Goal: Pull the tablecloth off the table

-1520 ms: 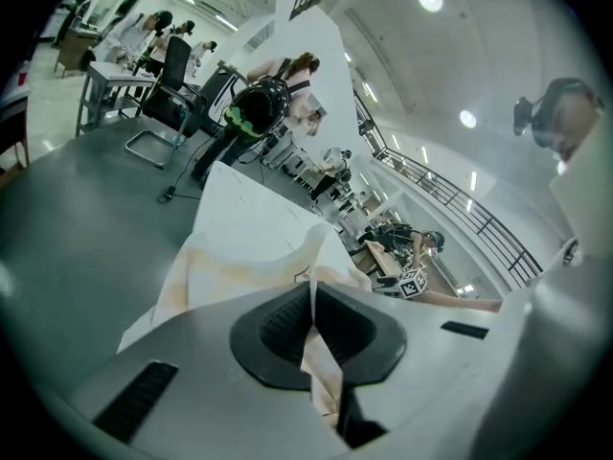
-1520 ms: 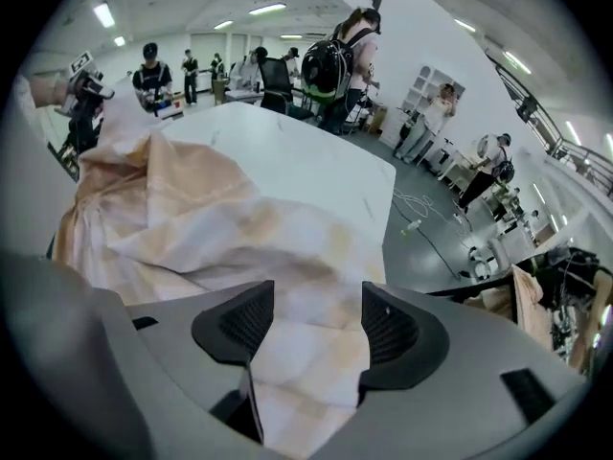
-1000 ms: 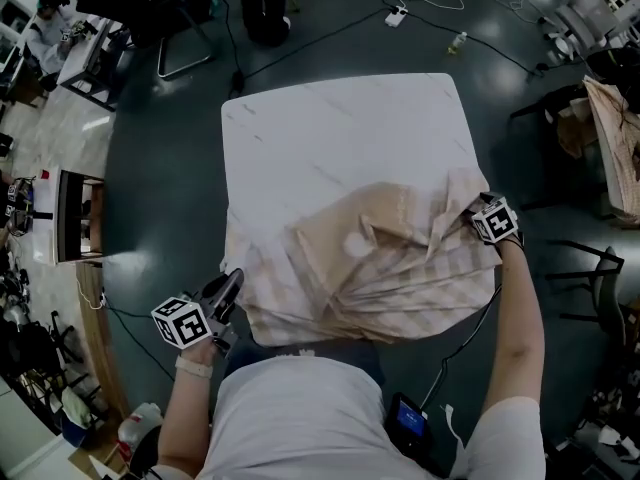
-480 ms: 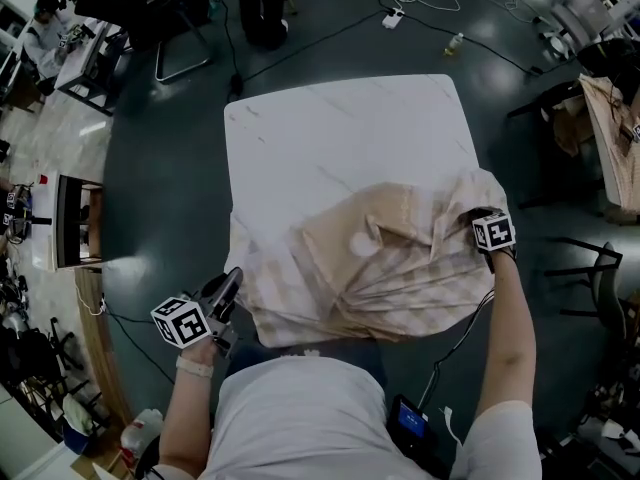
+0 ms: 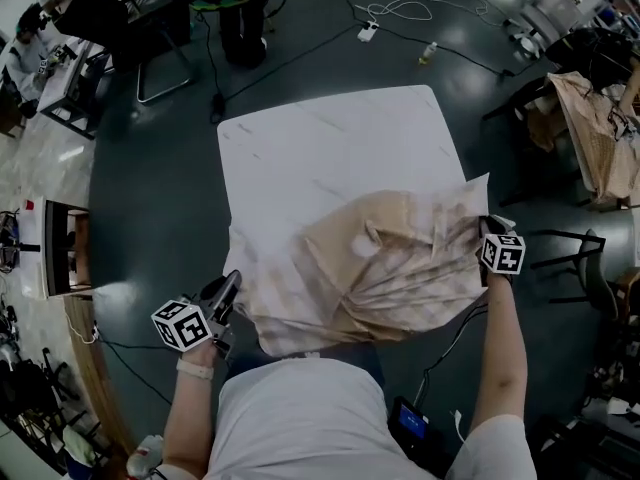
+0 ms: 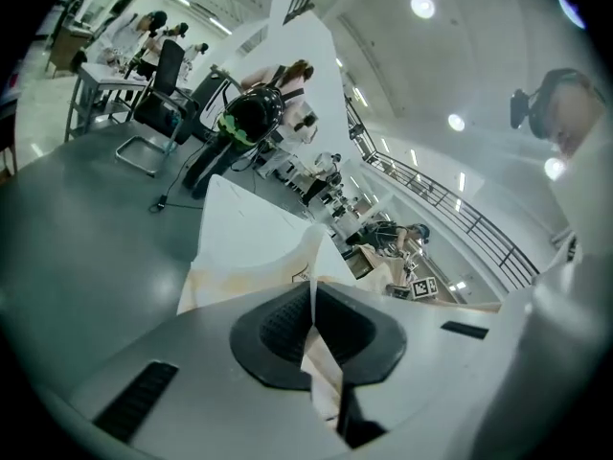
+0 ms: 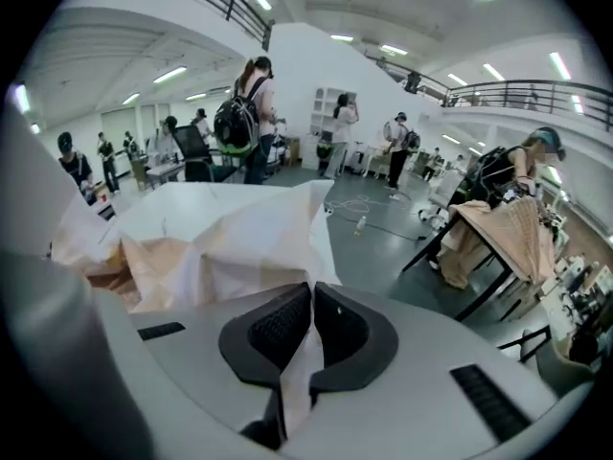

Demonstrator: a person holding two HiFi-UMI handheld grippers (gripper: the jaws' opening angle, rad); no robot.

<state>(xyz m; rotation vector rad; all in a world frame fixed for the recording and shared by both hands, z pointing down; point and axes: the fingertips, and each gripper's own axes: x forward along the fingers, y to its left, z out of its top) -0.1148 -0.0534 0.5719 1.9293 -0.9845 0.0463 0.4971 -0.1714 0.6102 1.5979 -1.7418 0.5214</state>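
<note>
A crumpled beige tablecloth (image 5: 380, 258) covers the near half of the white marble-patterned table (image 5: 320, 148); the far half is bare. My left gripper (image 5: 232, 283) is at the near left corner, shut on a fold of the tablecloth (image 6: 249, 276), which runs between the pads of the left gripper (image 6: 313, 305). My right gripper (image 5: 490, 226) is just off the table's right edge. In the right gripper view, the jaws of the right gripper (image 7: 308, 324) are closing tight, with the tablecloth (image 7: 220, 247) pinched between its pads. That corner stands lifted.
A black chair (image 5: 575, 258) stands close to my right arm. Further right, another table (image 5: 590, 128) is draped with cloth. A desk (image 5: 60, 248) is at the left. Cables (image 5: 400, 8) and chairs lie beyond the table. People stand in the background.
My right gripper has shut on the cloth's right corner and moved right, past the table's edge, drawing that corner up and outward. The left gripper has stayed put.
</note>
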